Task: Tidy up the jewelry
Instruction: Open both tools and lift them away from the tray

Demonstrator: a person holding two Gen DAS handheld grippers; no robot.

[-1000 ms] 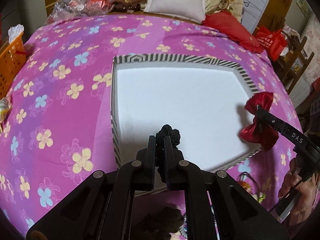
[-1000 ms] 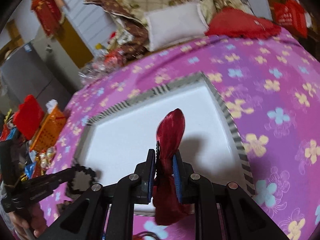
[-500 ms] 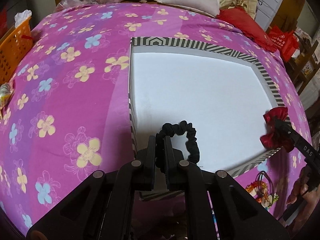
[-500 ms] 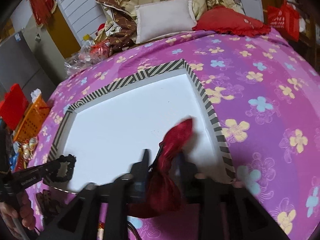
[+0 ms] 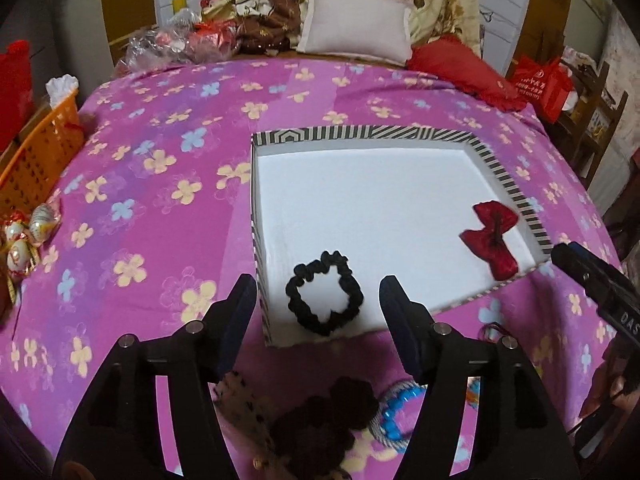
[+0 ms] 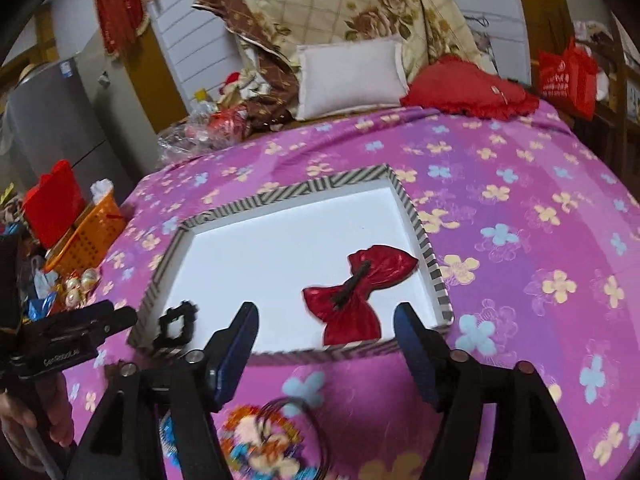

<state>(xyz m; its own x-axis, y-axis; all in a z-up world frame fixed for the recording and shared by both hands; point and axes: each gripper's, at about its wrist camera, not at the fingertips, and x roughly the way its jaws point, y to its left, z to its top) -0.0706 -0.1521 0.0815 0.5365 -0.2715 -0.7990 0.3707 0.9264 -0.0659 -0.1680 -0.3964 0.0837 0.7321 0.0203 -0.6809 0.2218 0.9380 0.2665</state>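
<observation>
A striped-rimmed box lid with a white floor (image 5: pixel 360 133) (image 6: pixel 288 194) lies on the pink flowered bedspread. A black scrunchie (image 5: pixel 324 298) (image 6: pixel 176 322) rests in its near left corner. A red bow hair clip (image 5: pixel 492 236) (image 6: pixel 360 288) lies flat near its right wall. My left gripper (image 5: pixel 318 306) hovers just above the scrunchie, its jaws opening, and the pads do not touch it. My right gripper (image 6: pixel 326 334) hangs over the lid's near rim in front of the bow, jaws opening, nothing pressed between them.
More hair pieces lie on the bedspread in front of the lid: a dark brown scrunchie (image 5: pixel 320 420), a blue beaded band (image 5: pixel 394 412) and a colourful flowered band (image 6: pixel 260 440). An orange basket (image 5: pixel 36 152) stands at the left edge. Pillows (image 5: pixel 356 34) are piled at the back.
Both grippers have let go and drawn back and up. The black scrunchie now lies on the lid's floor, and the red bow has dropped flat inside the lid.
</observation>
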